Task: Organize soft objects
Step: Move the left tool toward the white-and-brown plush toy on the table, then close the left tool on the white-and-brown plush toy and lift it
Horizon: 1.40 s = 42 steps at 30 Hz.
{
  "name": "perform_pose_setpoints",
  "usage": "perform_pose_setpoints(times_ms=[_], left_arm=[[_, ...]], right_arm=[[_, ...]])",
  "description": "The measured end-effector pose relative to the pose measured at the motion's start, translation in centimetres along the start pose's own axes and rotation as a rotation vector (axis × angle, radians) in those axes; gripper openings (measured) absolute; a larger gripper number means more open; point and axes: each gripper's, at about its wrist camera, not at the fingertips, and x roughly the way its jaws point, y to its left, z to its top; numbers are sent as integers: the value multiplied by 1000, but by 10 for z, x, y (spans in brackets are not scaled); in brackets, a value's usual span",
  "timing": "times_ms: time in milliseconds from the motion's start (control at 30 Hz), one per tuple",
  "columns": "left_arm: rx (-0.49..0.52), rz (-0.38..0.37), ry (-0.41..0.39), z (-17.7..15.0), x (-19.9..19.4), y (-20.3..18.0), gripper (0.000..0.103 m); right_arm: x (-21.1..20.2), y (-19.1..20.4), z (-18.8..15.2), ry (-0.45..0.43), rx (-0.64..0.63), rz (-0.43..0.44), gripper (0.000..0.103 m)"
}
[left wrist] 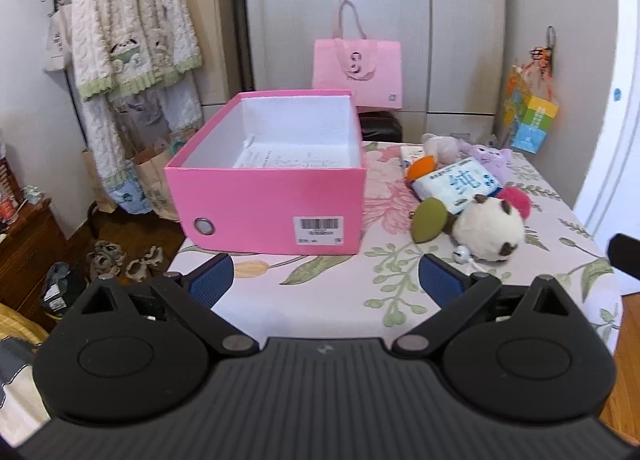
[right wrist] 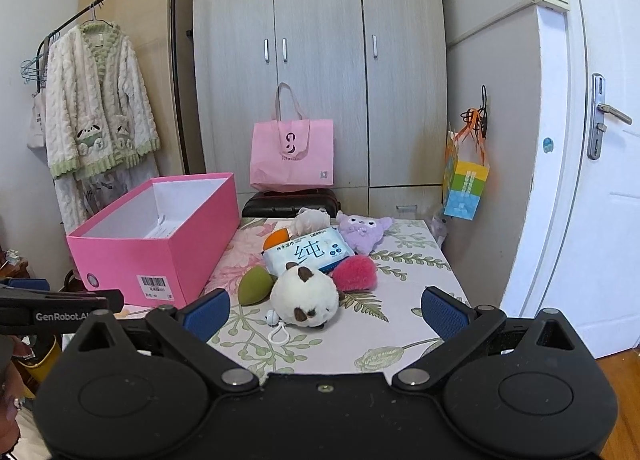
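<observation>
An open pink box stands on the left of the floral table, with only a paper sheet inside. To its right lies a pile of soft things: a white and brown plush, a green puff, a pink puff, a wet-wipes pack, an orange piece, a purple plush and a pale plush. My left gripper is open and empty in front of the box. My right gripper is open and empty just short of the white plush.
The floral table ends close on the right near a white door. A pink tote bag and a wardrobe stand behind. Robes hang on a rack at the left.
</observation>
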Motion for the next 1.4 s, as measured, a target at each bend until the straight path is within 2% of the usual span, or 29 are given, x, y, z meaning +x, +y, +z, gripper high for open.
perform_pose_setpoints(times_ms=[100, 267, 433, 633, 800, 900, 1033, 1167, 1300, 1400], left_arm=[[6, -36, -3, 3, -2, -2, 100], [60, -24, 12, 9, 1, -11, 101], [62, -110, 44, 24, 8, -15, 102], [54, -167, 26, 41, 26, -24, 102], [-7, -245, 4, 47, 59, -31, 102], [-41, -317, 29, 45, 87, -43, 100], [8, -426, 98, 39, 122, -68, 100], [41, -487, 100, 33, 143, -88, 99], [83, -520, 106, 26, 157, -97, 82], [108, -523, 99, 22, 162, -99, 80]], right_arm=[[2, -3, 1, 6, 6, 3, 103], [8, -9, 6, 21, 5, 5, 103], [16, -14, 12, 26, -7, -4, 103], [31, -24, 15, -11, -31, 4, 103], [67, -47, -5, -58, 42, 92, 103], [101, -54, -20, 9, 49, 158, 103], [132, -45, -31, 44, 3, 224, 103], [159, -36, -36, 83, -46, 257, 102], [179, -36, -38, 101, -35, 295, 101], [190, -36, -39, 101, -42, 340, 99]])
